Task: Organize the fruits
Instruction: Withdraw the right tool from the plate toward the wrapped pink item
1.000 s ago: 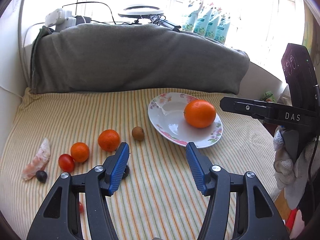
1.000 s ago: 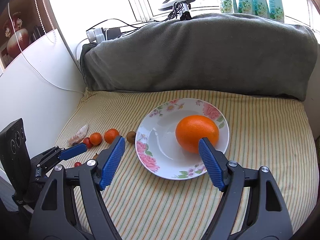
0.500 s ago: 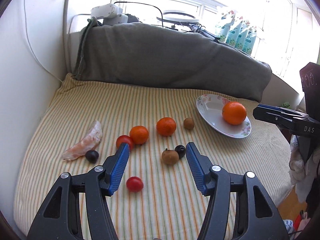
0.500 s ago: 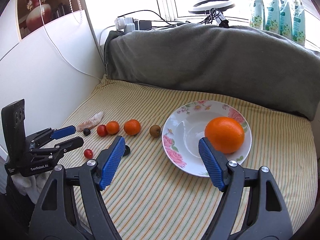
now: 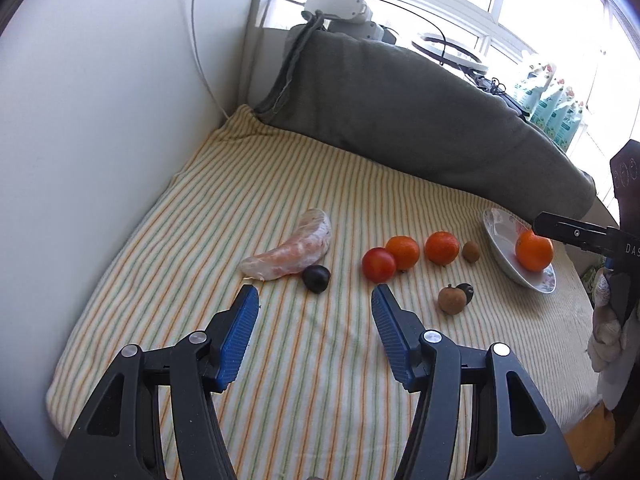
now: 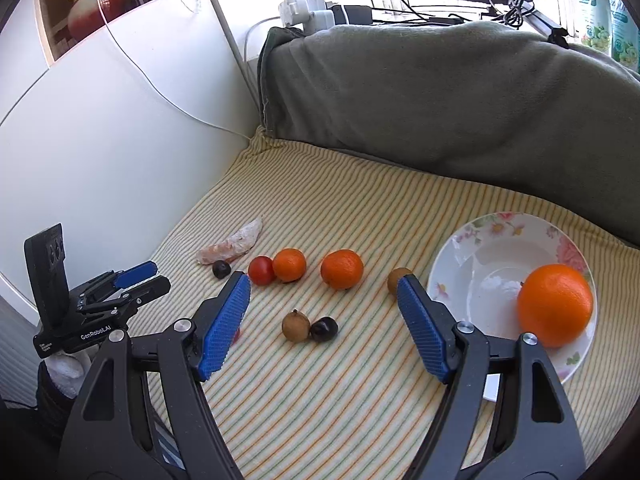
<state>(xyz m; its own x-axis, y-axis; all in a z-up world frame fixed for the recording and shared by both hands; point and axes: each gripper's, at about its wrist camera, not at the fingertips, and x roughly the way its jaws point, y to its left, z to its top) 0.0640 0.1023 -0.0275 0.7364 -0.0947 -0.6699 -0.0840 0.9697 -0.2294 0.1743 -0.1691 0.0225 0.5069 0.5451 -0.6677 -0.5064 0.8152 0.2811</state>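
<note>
Both my left gripper (image 5: 315,298) and right gripper (image 6: 324,284) stood open and empty; closing clumsily might roll the dark grape (image 5: 316,278) off the striped cushion (image 5: 280,184).

On the striped cloth (image 6: 360,208) a row of fruit runs left to right: citrus segment (image 6: 234,245), dark berry (image 6: 221,269), tomato (image 6: 261,270), two mandarins (image 6: 289,265), a small nut-like fruit (image 6: 396,278). Right of them, the plate (image 6: 480,240) holds an orange (image 6: 554,305). The blanket roll (image 6: 440,100) lies behind.

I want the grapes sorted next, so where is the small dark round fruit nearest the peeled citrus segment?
In the left wrist view the small dark round fruit lies on the striped cloth left of centre, against the pale peeled citrus segment, with the red tomato to its right.
</note>
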